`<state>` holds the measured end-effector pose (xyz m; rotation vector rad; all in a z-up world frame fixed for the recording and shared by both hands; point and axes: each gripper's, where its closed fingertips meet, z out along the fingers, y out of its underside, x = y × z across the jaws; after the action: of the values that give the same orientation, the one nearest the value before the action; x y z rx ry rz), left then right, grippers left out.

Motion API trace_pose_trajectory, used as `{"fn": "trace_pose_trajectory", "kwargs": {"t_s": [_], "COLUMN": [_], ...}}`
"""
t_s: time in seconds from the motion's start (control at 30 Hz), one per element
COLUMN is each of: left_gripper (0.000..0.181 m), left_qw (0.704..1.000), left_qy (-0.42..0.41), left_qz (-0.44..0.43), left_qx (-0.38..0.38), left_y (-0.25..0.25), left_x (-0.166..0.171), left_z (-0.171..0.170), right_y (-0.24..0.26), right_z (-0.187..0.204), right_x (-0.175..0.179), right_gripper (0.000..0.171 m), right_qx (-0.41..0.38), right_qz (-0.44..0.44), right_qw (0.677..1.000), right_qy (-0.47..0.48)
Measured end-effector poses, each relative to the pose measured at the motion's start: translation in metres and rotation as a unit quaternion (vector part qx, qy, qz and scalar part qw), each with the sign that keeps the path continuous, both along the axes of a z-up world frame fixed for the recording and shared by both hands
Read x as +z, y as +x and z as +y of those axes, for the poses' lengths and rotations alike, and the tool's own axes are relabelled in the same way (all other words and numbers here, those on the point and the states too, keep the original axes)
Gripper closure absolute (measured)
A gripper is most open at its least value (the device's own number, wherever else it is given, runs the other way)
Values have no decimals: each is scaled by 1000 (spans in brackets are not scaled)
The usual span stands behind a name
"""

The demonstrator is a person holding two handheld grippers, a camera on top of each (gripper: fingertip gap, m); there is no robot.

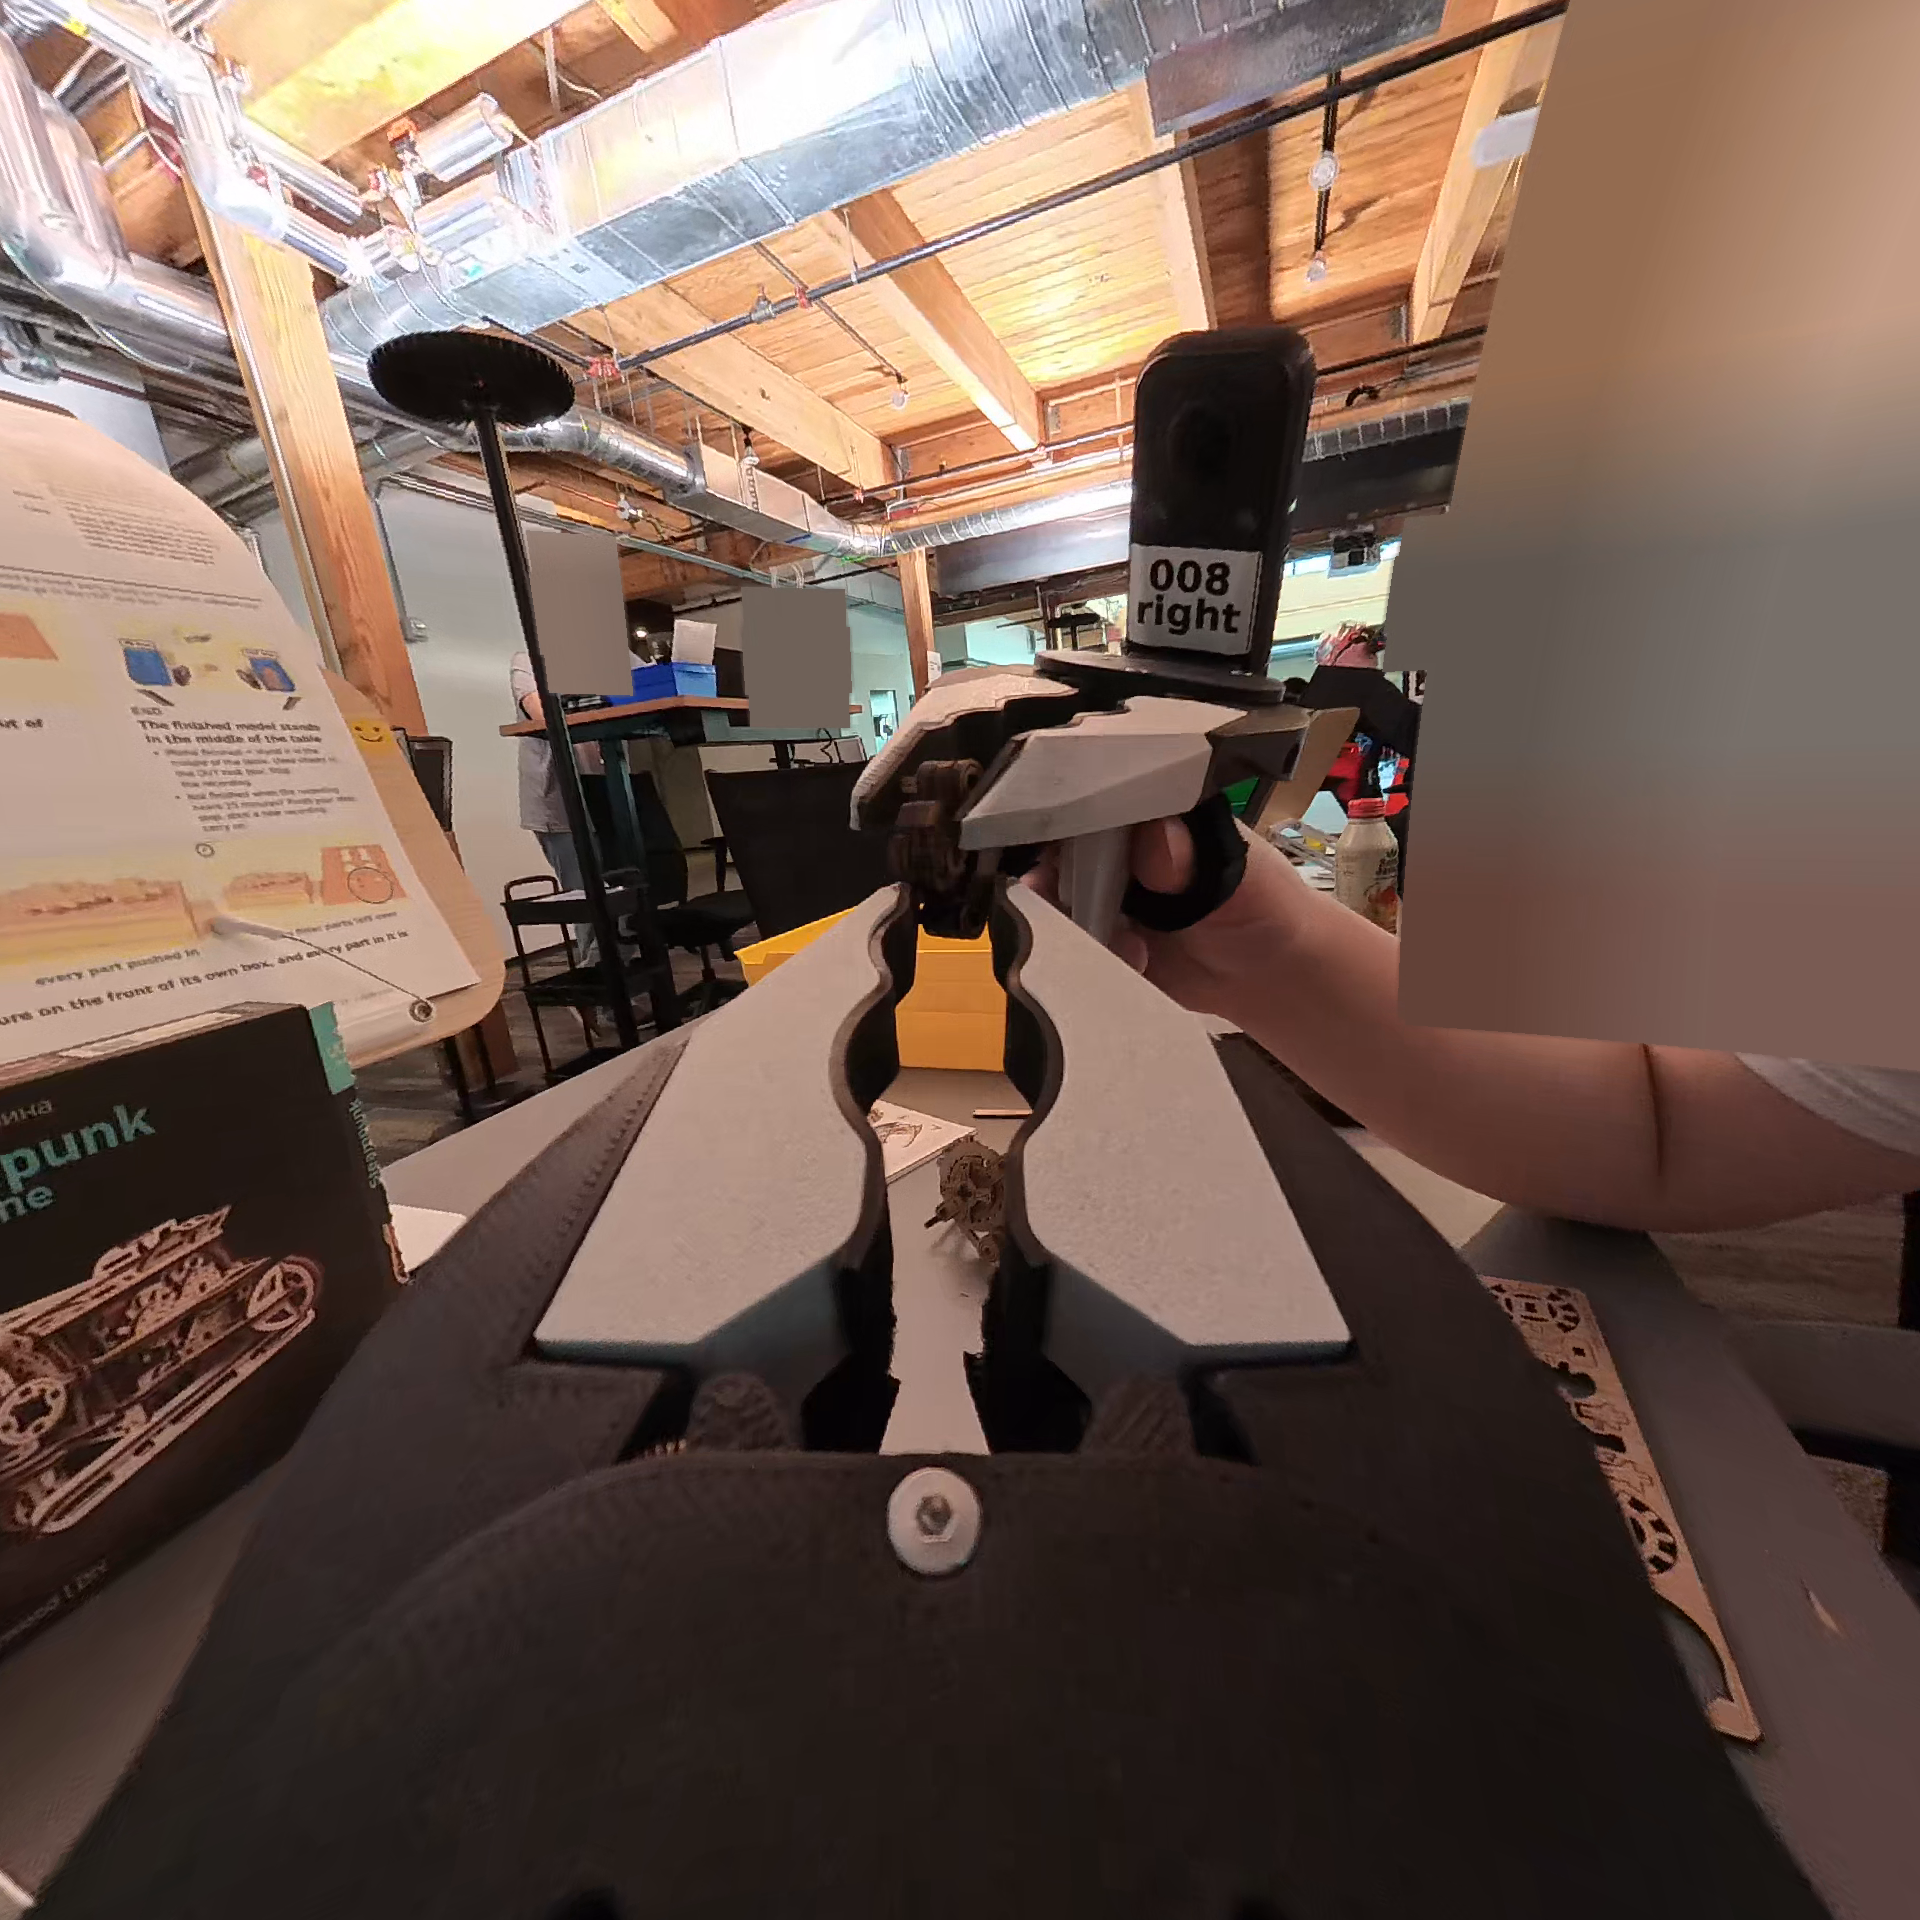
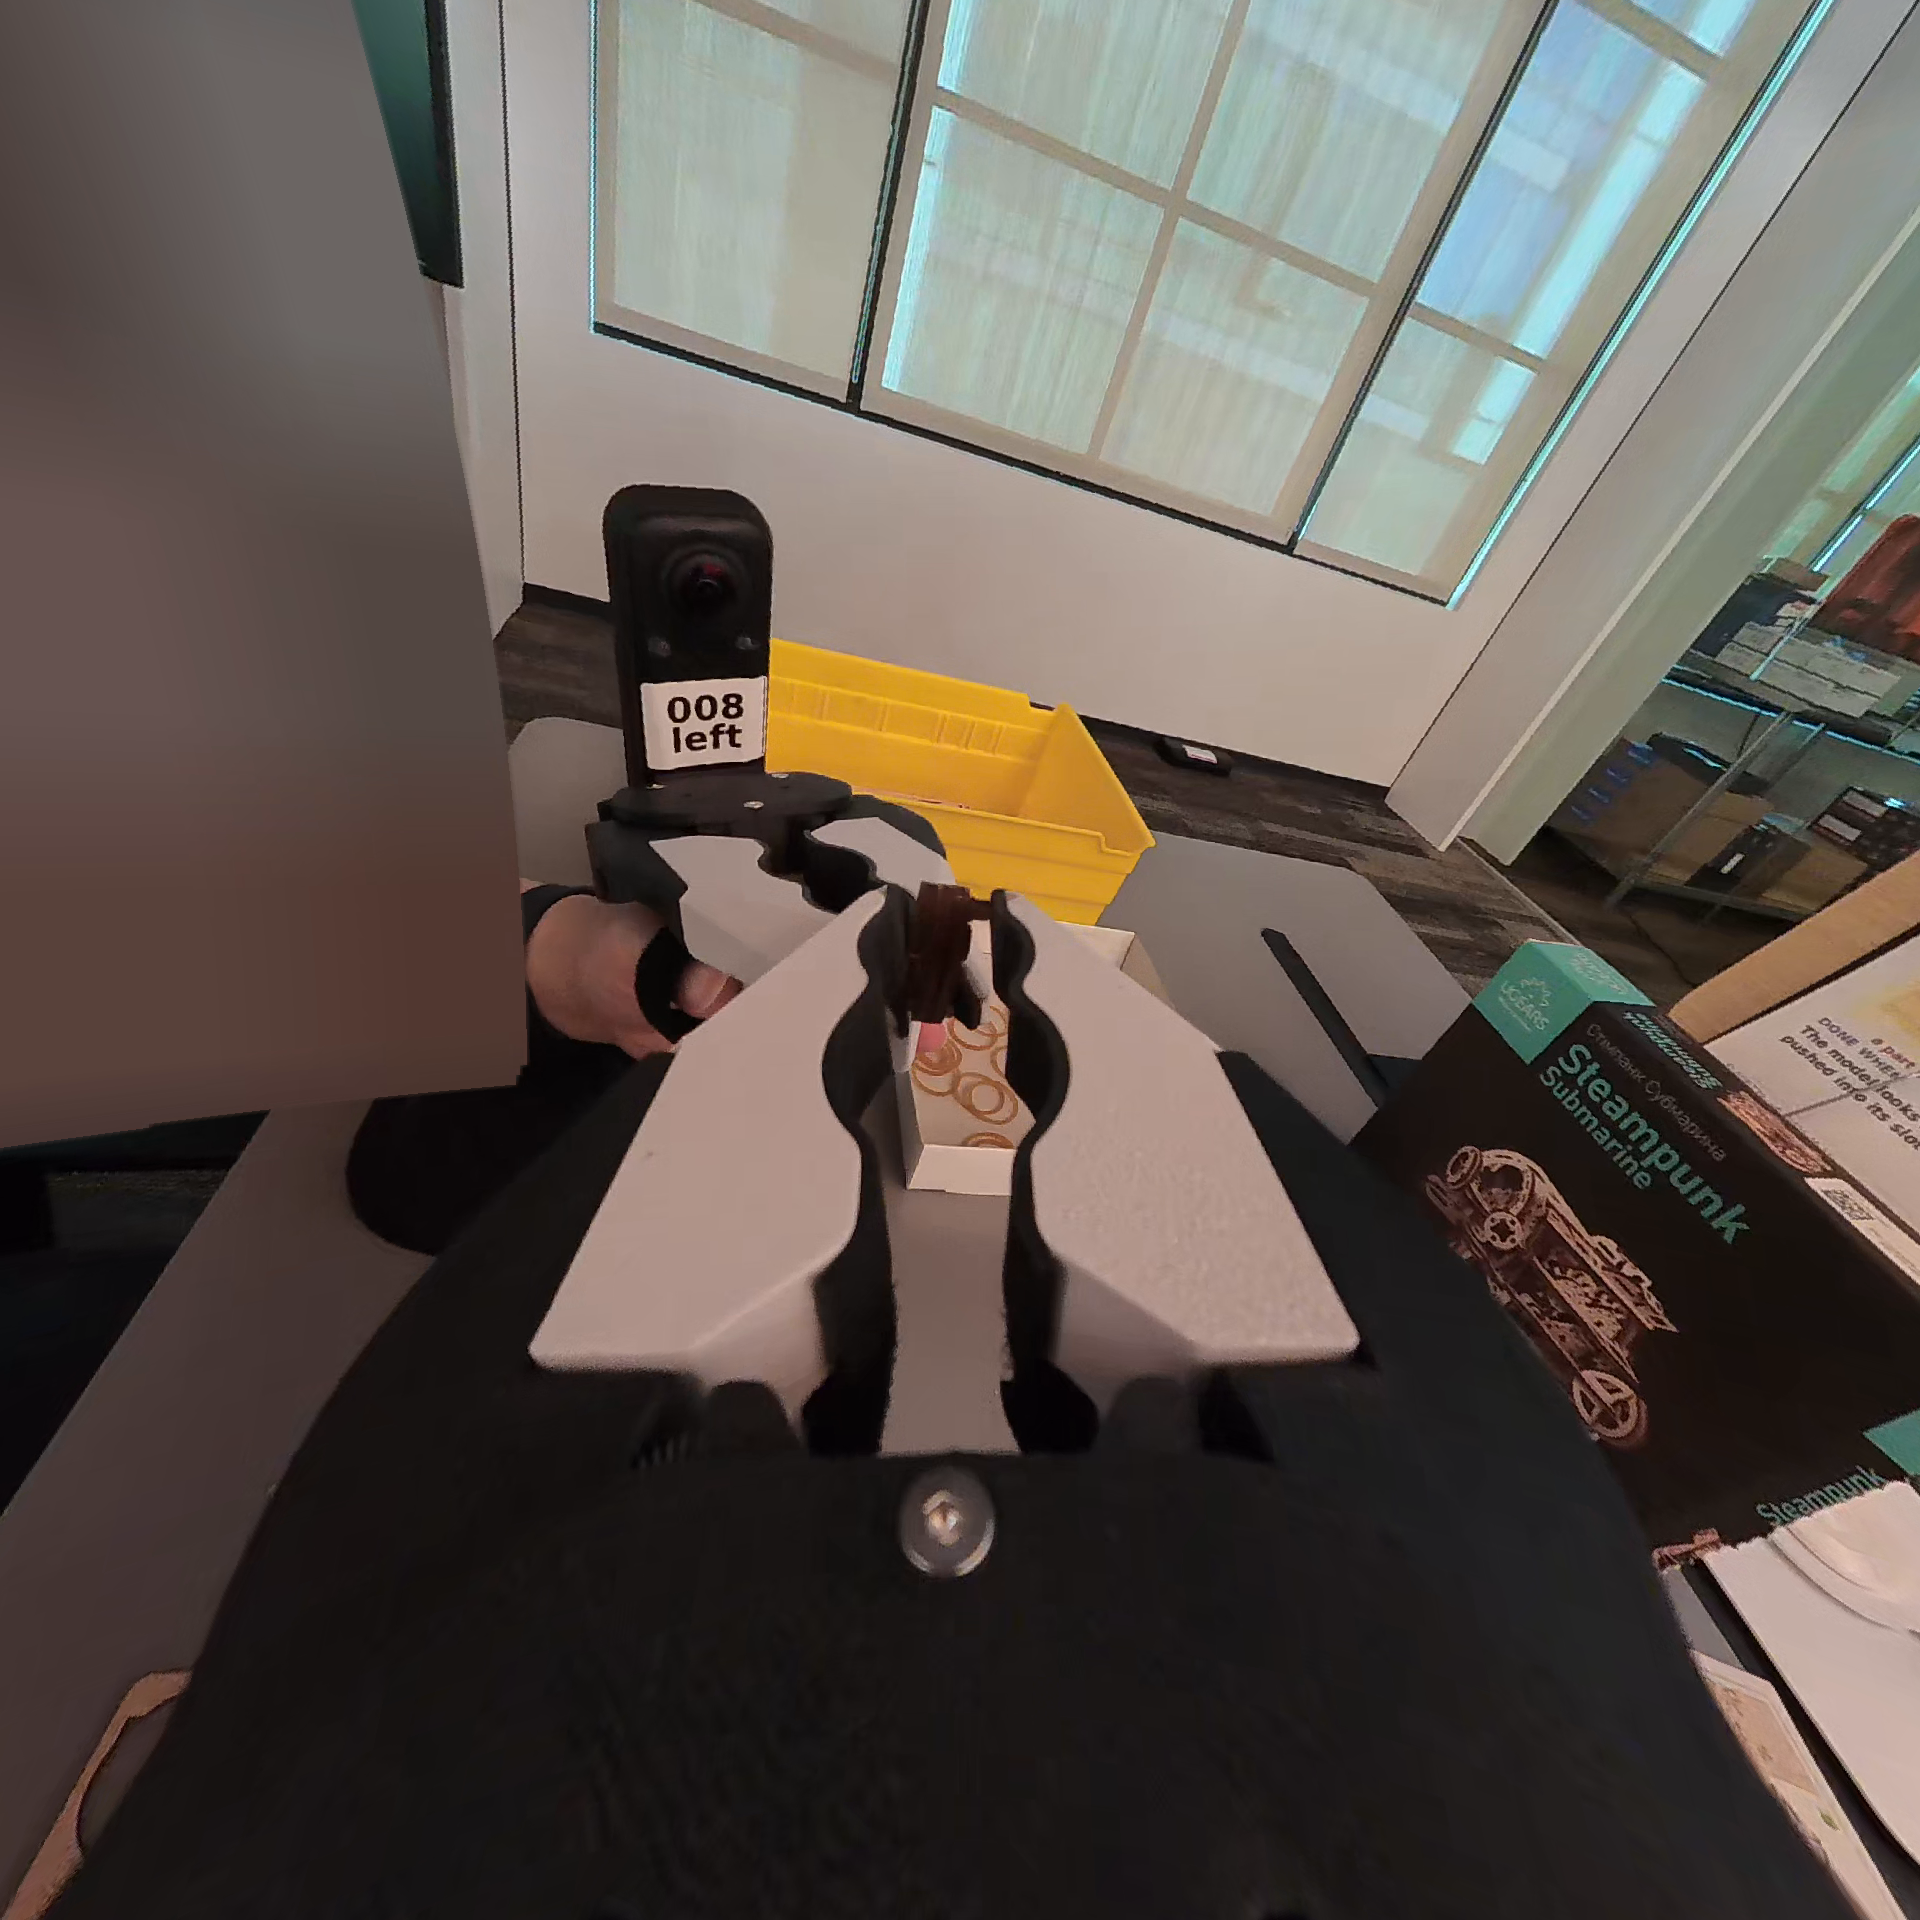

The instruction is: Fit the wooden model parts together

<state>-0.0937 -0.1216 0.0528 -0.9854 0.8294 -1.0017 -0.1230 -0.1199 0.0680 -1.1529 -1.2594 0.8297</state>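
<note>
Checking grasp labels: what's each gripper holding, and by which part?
Both grippers pinch one dark wooden gear assembly in mid-air. The right gripper clamps its upper end at the fingertips; the left gripper grips its lower end.

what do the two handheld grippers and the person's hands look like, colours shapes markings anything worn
Both grippers match. The left gripper and right gripper each have pale grey wedge-shaped jaws lined with wavy black inner edges, on a black textured body with a silver bolt. Each carries an upright black camera bearing a white label. The right hand has a black finger loop around it; a short grey sleeve shows.
</note>
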Motion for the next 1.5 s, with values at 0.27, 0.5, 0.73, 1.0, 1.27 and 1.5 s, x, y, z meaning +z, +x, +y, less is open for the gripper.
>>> {"fn": "trace_pose_trajectory", "kwargs": {"t_s": [0.27,0.5,0.73,1.0,1.27,1.5], "left_gripper": [170,170,170,170,170,170], "left_qw": [999,998,998,998,997,997], "left_qy": [44,70,62,64,78,77], "left_qz": [1,6,4,5,10,9], "left_qx": [-1,1,-7,-14,-5,0], "left_y": [0,0,0,2,3,2], "left_x": [2,4,3,2,2,2], "left_z": [-10,-17,-17,-19,-20,-18], "right_y": [0,0,-1,2,2,2], "right_z": [-13,-20,-19,-21,-24,-23], "right_x": [2,3,3,3,0,0], "right_gripper": [159,159,159,159,159,160], "right_qx": [20,31,42,52,58,51], "right_qz": [-7,-5,0,-2,-4,3], "right_qw": [999,997,999,998,998,998], "right_qy": [44,64,31,23,23,26]}}
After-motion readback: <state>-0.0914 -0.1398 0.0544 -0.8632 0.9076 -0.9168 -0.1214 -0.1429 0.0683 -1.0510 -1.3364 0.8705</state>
